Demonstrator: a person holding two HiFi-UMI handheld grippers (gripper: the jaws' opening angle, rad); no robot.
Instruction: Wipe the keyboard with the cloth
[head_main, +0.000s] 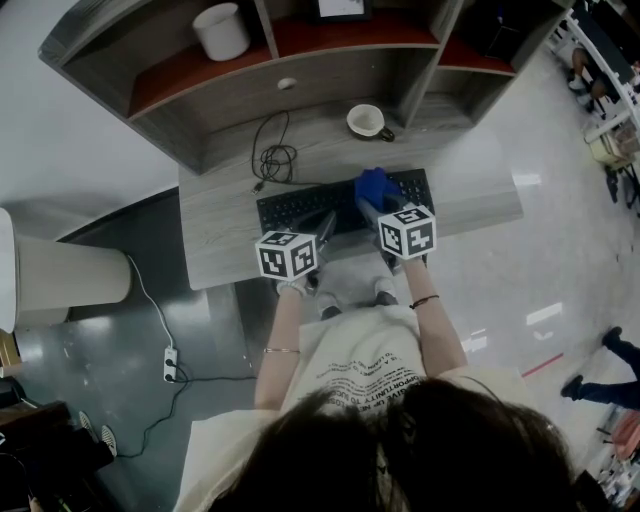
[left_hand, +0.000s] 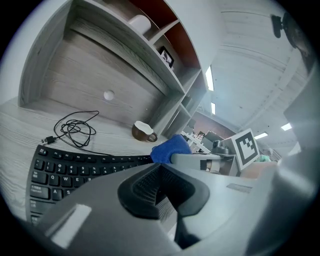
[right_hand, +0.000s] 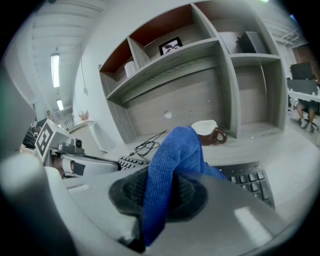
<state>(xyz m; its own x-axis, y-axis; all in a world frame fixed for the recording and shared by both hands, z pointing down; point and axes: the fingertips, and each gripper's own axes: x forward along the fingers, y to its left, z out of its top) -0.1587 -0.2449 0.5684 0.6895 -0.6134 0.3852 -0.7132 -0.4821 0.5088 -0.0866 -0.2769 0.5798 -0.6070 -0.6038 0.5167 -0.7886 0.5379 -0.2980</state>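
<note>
A black keyboard (head_main: 300, 204) lies across the grey desk (head_main: 220, 230), in front of the shelf unit. My right gripper (head_main: 366, 207) hovers over the keyboard's right half, shut on a blue cloth (head_main: 372, 185). In the right gripper view the blue cloth (right_hand: 175, 165) stands up out of the clamped jaws and droops forward toward the keys (right_hand: 247, 177). My left gripper (head_main: 326, 222) sits just left of it above the keyboard's middle. In the left gripper view its jaws are shut with nothing in them, and the keyboard (left_hand: 75, 165) and cloth (left_hand: 170, 148) lie beyond.
Behind the keyboard on the desk are a brown-and-white mug (head_main: 367, 121) and a coiled black cable (head_main: 273, 158). A white container (head_main: 222, 30) stands on the shelf. A white bin (head_main: 70, 275) and a power strip (head_main: 170, 363) are on the floor at left.
</note>
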